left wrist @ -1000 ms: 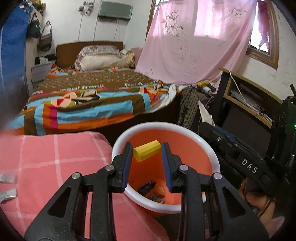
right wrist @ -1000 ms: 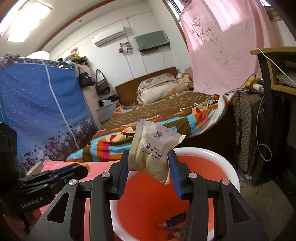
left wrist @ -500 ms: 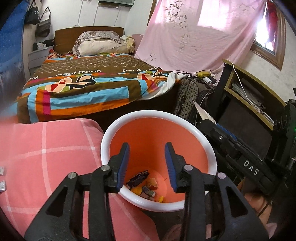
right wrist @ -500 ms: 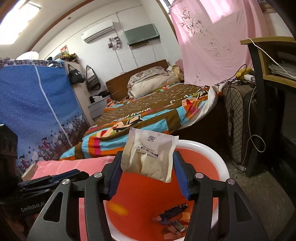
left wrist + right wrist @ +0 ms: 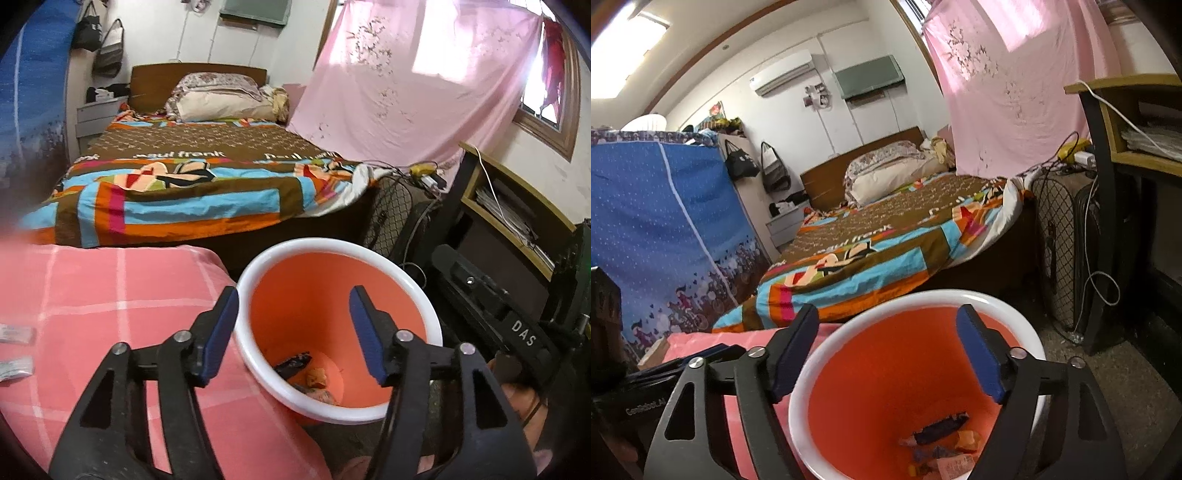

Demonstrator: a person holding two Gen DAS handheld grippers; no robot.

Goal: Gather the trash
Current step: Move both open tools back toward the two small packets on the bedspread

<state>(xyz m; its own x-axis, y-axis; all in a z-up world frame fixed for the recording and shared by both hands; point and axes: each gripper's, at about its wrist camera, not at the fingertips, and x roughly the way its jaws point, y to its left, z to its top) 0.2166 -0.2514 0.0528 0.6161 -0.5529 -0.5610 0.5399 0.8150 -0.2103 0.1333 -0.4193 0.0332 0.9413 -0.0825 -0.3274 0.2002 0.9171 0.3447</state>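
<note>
Bedspread (image 5: pixel 199 173) reads "paul frank"; right tongs (image 5: pixel 521 334) marked "DAS".

The round orange plastic bin with a white rim (image 5: pixel 430 317) looks smooth and slightly glossy. Just beside the bin, the pink checked cloth cover (image 5: pixel 103 295) is soft and matt. Beyond the bin, the striped multicoloured cotton bedspread (image 5: pixel 177 206) lies matt and creased before a brown wooden headboard (image 5: pixel 147 85). The thin pink fabric curtain (image 5: pixel 406 85) is translucent.
</note>
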